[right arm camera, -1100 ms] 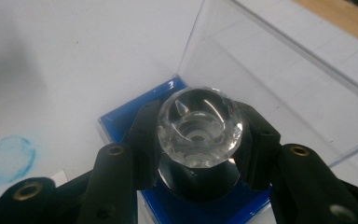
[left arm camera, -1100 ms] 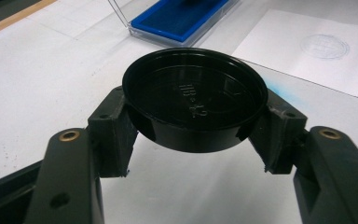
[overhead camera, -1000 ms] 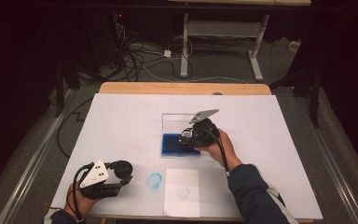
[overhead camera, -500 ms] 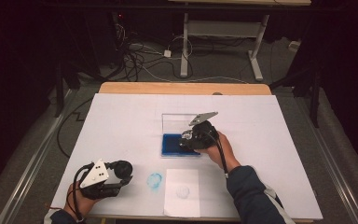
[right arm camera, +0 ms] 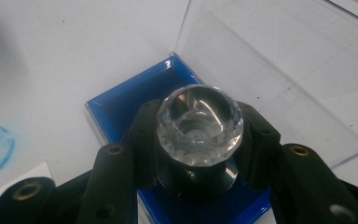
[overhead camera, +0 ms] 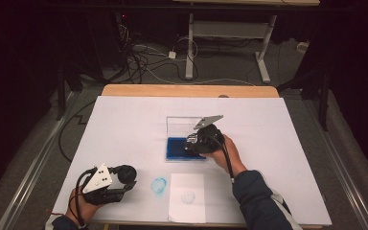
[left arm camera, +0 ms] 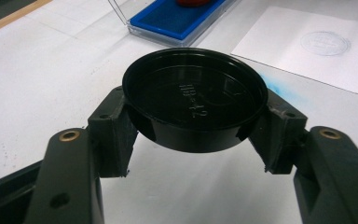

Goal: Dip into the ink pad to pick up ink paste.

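The right hand-held gripper (right arm camera: 198,140) is clamped on a clear-knobbed stamp (right arm camera: 199,125) pressed into the blue ink pad (overhead camera: 184,149) at mid-tabletop; the left hand-held gripper (left arm camera: 193,135) grips the stamp's black cap (left arm camera: 195,95) near left. One faint impression (overhead camera: 188,196) already marks the paper sheet (overhead camera: 187,211); judging by this, re-inking is underway, with stamping and capping left.

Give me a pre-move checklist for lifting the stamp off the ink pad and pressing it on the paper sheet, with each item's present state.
1. Right gripper shut on the stamp by its clear faceted knob: ok.
2. Stamp sits over the blue ink pad: ok; whether its face is inked: cannot tell.
3. Ink pad's clear lid stands open, out of the lift path: ok.
4. Left gripper shut on the black cap, held away from the pad: ok.
5. Paper sheet lies flat near the table's front edge, with one faint print on it already: ok.
6. Blue smear on the table beside the sheet: not ok.
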`<action>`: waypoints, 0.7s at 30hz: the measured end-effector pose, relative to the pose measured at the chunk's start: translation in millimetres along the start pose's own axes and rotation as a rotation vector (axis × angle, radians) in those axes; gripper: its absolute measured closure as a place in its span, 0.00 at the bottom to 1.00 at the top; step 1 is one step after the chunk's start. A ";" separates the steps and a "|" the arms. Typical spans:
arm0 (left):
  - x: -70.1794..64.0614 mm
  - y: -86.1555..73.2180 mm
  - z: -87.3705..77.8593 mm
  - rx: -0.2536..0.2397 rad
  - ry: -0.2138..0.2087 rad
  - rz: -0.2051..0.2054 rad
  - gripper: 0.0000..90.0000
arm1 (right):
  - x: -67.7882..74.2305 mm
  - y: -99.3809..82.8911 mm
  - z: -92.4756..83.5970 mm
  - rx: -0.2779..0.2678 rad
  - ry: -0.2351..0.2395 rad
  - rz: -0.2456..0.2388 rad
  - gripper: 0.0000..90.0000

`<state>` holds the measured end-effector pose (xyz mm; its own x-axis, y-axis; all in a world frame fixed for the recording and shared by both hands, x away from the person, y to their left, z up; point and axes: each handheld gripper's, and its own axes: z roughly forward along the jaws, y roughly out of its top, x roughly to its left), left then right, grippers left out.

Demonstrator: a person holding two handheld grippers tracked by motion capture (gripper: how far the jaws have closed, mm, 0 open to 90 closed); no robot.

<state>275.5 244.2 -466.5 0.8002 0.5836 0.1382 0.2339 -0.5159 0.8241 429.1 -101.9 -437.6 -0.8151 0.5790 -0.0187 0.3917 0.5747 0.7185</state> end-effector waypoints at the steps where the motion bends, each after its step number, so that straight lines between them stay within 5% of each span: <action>1: 0.0 0.0 0.0 0.000 -0.001 0.000 0.41 | 0.3 -0.2 0.1 -0.002 0.000 0.002 0.63; 21: -0.5 0.5 0.4 -0.003 -0.004 0.001 0.41 | 1.6 0.4 0.3 0.008 -0.011 -0.021 0.63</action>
<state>275.4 243.4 -466.4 0.8026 0.5806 0.1369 0.2316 -0.5148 0.8254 428.1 -100.5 -437.6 -0.8184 0.5731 -0.0418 0.3779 0.5916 0.7122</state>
